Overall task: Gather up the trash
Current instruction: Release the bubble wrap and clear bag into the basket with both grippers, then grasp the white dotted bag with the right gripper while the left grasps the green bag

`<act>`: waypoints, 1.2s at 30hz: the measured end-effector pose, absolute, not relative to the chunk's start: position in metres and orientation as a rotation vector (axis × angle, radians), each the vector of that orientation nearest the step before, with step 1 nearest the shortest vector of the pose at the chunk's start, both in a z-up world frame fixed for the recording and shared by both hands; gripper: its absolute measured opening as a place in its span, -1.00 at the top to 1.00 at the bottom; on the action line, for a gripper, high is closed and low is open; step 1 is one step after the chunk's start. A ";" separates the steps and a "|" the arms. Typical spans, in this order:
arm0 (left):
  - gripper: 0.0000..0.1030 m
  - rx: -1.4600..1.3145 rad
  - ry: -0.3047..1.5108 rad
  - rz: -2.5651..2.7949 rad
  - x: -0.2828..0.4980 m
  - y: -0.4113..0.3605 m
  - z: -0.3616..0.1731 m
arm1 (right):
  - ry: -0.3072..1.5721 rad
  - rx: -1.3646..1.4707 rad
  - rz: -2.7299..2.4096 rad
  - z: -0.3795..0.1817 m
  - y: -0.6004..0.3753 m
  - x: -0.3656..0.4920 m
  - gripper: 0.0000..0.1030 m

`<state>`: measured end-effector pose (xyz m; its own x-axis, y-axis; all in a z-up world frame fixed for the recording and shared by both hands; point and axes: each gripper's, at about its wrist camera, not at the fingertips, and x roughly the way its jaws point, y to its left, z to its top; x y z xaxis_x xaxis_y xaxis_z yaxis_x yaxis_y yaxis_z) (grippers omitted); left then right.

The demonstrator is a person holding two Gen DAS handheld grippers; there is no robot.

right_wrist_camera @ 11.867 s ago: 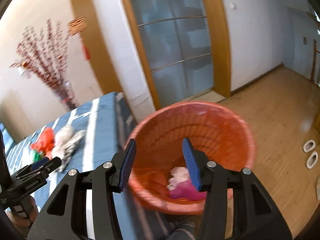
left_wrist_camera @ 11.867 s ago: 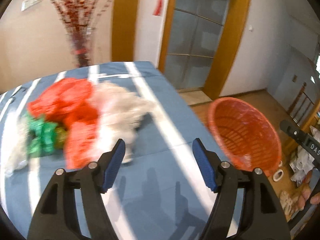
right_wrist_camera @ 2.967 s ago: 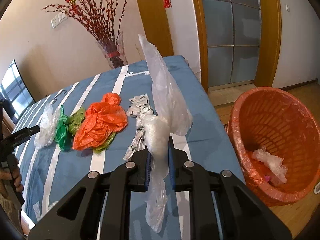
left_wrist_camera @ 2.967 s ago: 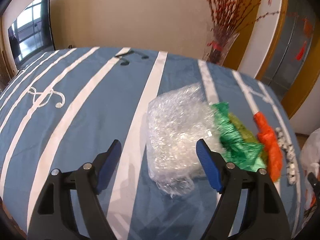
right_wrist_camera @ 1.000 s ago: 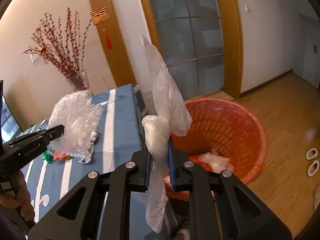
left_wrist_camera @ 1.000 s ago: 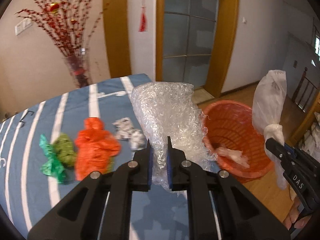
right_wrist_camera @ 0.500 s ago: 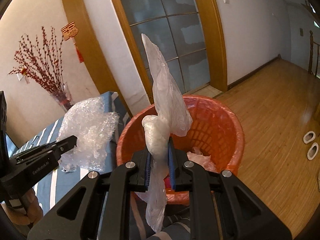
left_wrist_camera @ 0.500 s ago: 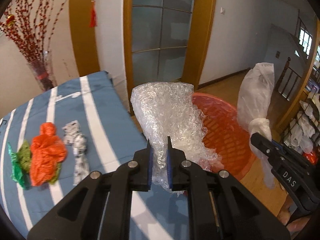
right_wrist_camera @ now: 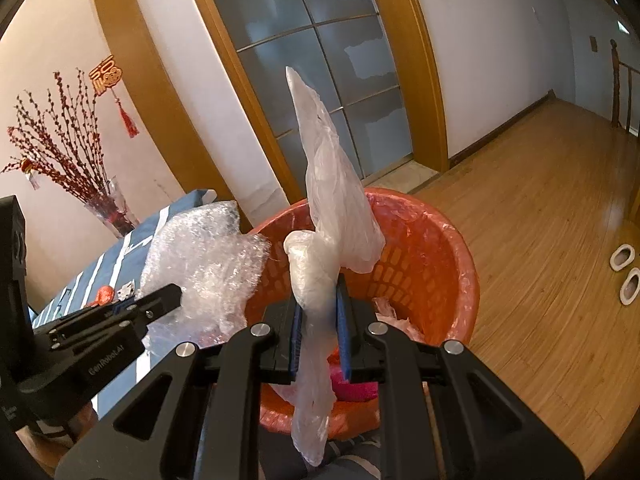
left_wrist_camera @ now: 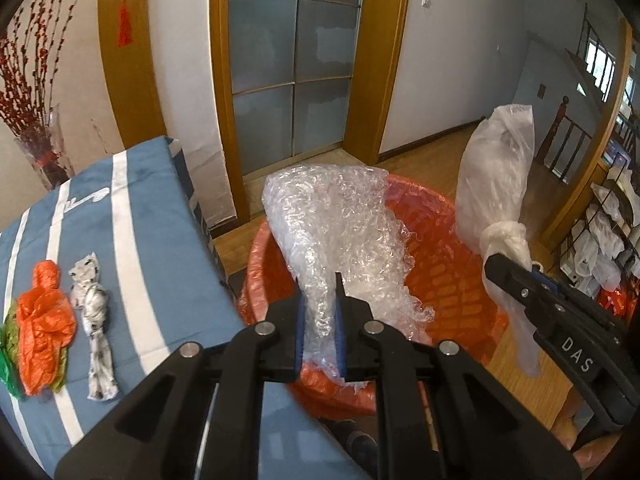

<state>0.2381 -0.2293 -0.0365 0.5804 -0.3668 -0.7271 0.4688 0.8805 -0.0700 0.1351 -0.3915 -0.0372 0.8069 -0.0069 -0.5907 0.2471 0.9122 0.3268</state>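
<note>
Left tool (left_wrist_camera: pixel 319 322): its jaws are opening, with the bubble wrap (left_wrist_camera: pixel 340 236) between the blue pads; the pads look to touch the wrap's thin lower end.
Bubble wrap: a crumpled clear sheet that stands up from the left tool and hangs over the near-left rim of the orange basket (left_wrist_camera: pixel 448 240); in the right wrist view it sits left of the basket (right_wrist_camera: pixel 424 240), with part of it over the rim.
Right tool (right_wrist_camera: pixel 319 326): nearly closed, its blue pads clamped on the twisted neck of the clear plastic bag (right_wrist_camera: pixel 336 208).
Clear plastic bag: knotted just above the pads, its upper part rising to a point, its tail hanging below the jaws; in the left wrist view it (left_wrist_camera: pixel 496 184) is held beside the basket's right rim.
Orange basket: on the wooden floor (right_wrist_camera: pixel 540 208), right next to the blue striped counter (left_wrist_camera: pixel 132 216); pale plastic and something pink lie in its bottom.
Orange bag (left_wrist_camera: pixel 46 320): lies on the counter, well left of the basket.
Green bags (left_wrist_camera: pixel 8 344): at the picture's left edge, touching the orange bag.
Patterned white bag (left_wrist_camera: pixel 96 320): twisted, just right of the orange bag.
Vase of red branches (left_wrist_camera: pixel 36 120): stands at the counter's far end.
Door (left_wrist_camera: pixel 292 64): frosted glass in a wooden frame, behind the basket.
</note>
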 end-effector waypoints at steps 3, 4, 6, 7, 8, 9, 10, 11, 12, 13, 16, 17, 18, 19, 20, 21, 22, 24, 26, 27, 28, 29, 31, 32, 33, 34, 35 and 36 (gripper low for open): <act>0.58 0.142 0.831 -0.489 0.244 -0.237 -0.043 | 0.624 0.427 -0.135 -0.042 -0.398 0.137 0.59; 0.48 0.145 0.832 -0.489 0.244 -0.240 -0.044 | 0.627 0.433 -0.134 -0.043 -0.401 0.138 0.53; 0.34 0.158 0.832 -0.488 0.245 -0.243 -0.047 | 0.631 0.439 -0.139 -0.045 -0.404 0.137 0.45; 0.32 0.160 0.833 -0.488 0.245 -0.243 -0.047 | 0.631 0.439 -0.142 -0.046 -0.405 0.136 0.37; 0.28 0.162 0.836 -0.486 0.245 -0.243 -0.049 | 0.630 0.437 -0.149 -0.047 -0.406 0.134 0.25; 0.25 0.163 0.839 -0.483 0.245 -0.243 -0.050 | 0.629 0.437 -0.154 -0.048 -0.407 0.132 0.21; 0.24 0.161 0.842 -0.480 0.245 -0.242 -0.050 | 0.629 0.438 -0.160 -0.049 -0.409 0.131 0.18; 0.22 0.159 0.846 -0.477 0.245 -0.241 -0.051 | 0.631 0.442 -0.166 -0.050 -0.411 0.128 0.18; 0.20 0.159 0.848 -0.475 0.246 -0.239 -0.051 | 0.631 0.446 -0.174 -0.050 -0.412 0.126 0.18; 0.18 0.159 0.848 -0.470 0.246 -0.238 -0.051 | 0.632 0.447 -0.179 -0.050 -0.413 0.125 0.18; 0.07 0.160 0.841 -0.456 0.244 -0.232 -0.048 | 0.629 0.447 -0.196 -0.048 -0.416 0.121 0.18; 0.05 0.157 0.838 -0.451 0.243 -0.228 -0.047 | 0.626 0.443 -0.199 -0.047 -0.416 0.119 0.18; 0.02 0.155 0.835 -0.448 0.242 -0.225 -0.046 | 0.623 0.439 -0.201 -0.045 -0.415 0.118 0.18; 0.02 0.152 0.831 -0.443 0.241 -0.223 -0.043 | 0.620 0.435 -0.202 -0.043 -0.414 0.118 0.18; 0.00 0.148 0.826 -0.436 0.239 -0.217 -0.041 | 0.615 0.427 -0.202 -0.040 -0.412 0.117 0.18; -0.03 0.146 0.822 -0.431 0.238 -0.214 -0.039 | 0.612 0.421 -0.201 -0.038 -0.410 0.117 0.18; -0.04 0.144 0.817 -0.425 0.236 -0.208 -0.036 | 0.609 0.413 -0.197 -0.035 -0.408 0.116 0.18; -0.06 0.142 0.806 -0.411 0.234 -0.196 -0.033 | 0.601 0.394 -0.188 -0.030 -0.401 0.115 0.18; -0.08 0.139 0.795 -0.388 0.230 -0.181 -0.029 | 0.593 0.372 -0.173 -0.024 -0.390 0.114 0.18; -0.09 0.134 0.792 -0.378 0.229 -0.173 -0.027 | 0.591 0.365 -0.165 -0.021 -0.386 0.115 0.18; -0.09 0.130 0.790 -0.371 0.228 -0.166 -0.025 | 0.588 0.354 -0.153 -0.019 -0.380 0.116 0.18; -0.10 0.126 0.786 -0.361 0.227 -0.158 -0.023 | 0.586 0.348 -0.144 -0.017 -0.375 0.116 0.18; -0.11 0.116 0.771 -0.333 0.223 -0.138 -0.018 | 0.585 0.326 -0.114 -0.013 -0.359 0.120 0.18; -0.12 0.110 0.763 -0.320 0.222 -0.128 -0.015 | 0.586 0.311 -0.095 -0.011 -0.349 0.123 0.18; -0.13 0.104 0.753 -0.298 0.219 -0.114 -0.012 | 0.587 0.302 -0.082 -0.010 -0.341 0.126 0.18; -0.14 0.100 0.745 -0.282 0.218 -0.103 -0.009 | 0.590 0.293 -0.066 -0.009 -0.333 0.128 0.18; -0.16 0.096 0.738 -0.269 0.217 -0.094 -0.008 | 0.596 0.282 -0.043 -0.009 -0.322 0.133 0.18; -0.18 0.089 0.725 -0.242 0.214 -0.078 -0.005 | 0.601 0.273 -0.025 -0.009 -0.312 0.137 0.18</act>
<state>0.2141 -0.0783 -0.0045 0.7222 -0.1880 -0.6656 0.2496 0.9683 -0.0027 0.1367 -0.3121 -0.0090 0.8255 0.0558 -0.5617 0.1023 0.9639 0.2460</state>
